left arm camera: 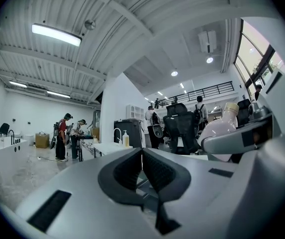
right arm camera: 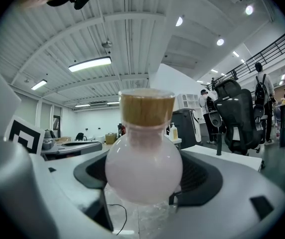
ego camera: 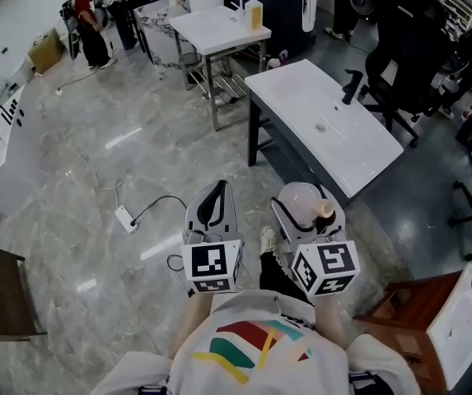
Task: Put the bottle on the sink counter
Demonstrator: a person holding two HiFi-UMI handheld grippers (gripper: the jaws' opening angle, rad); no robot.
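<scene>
I'm in a big open room with a grey marble floor. Ahead and to my right stands the white sink counter with its black faucet, and a black office chair is behind it.

My own chest fills the bottom of the head view. The two marker cubes cover the backs of both grippers.

My left gripper has its jaws pressed together along a thin seam, with nothing in them. My right gripper is pinching the bottle across its round, pale pink belly.

Below the belly I can make out only a blurry clear part that runs down between the pads, so the bottle's base is hard to read.

In the right gripper view the bottle's long axis runs top to bottom, crosswise to the jaws, with the cork stopper uppermost. From the head view much of the bulb is tucked inside the gripper, and the stopper pokes out on its right side.

The bottle is held in the air in front of me, short of the counter's near corner and not touching it.
</scene>
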